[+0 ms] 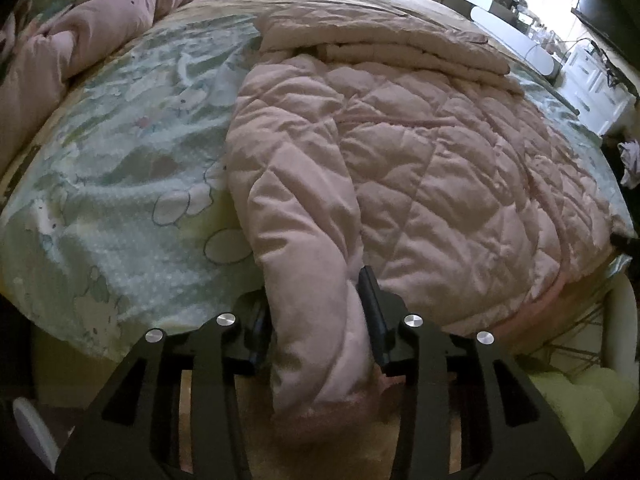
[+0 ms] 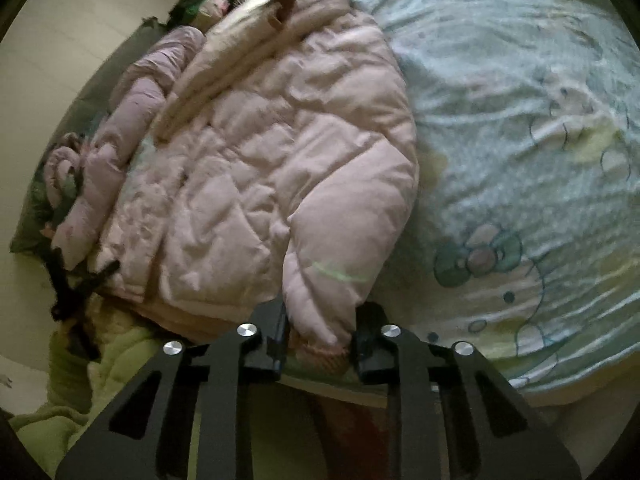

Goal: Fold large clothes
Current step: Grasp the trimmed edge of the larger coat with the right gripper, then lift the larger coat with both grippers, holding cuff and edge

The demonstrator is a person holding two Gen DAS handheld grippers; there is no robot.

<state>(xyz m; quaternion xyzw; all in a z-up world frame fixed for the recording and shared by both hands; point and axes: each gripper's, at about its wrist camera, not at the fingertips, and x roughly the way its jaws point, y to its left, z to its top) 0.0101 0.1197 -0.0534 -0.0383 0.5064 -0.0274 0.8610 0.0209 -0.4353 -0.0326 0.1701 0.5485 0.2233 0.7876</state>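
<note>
A puffy pink quilted jacket [image 1: 420, 160] [image 2: 248, 168] lies spread on the bed, its hood end folded over at the far side. In the left wrist view one sleeve [image 1: 304, 220] runs down over the bed's near edge and passes between the fingers of my left gripper [image 1: 312, 292]. The fabric fills that gap without looking squeezed, and the cuff hangs below. The right wrist view shows the other sleeve [image 2: 340, 248] ending at the bed's edge. There my right gripper [image 2: 324, 308] has its pads pressed on the sleeve's end.
The bed sheet [image 1: 120, 160] [image 2: 520, 120] is pale green with cartoon prints. A rolled pink duvet [image 1: 80, 32] [image 2: 132, 120] lies along the bed's far side. A yellow-green blanket [image 1: 580, 400] [image 2: 100, 380] sits below the bed's edge. White furniture [image 1: 592, 76] stands at the far right.
</note>
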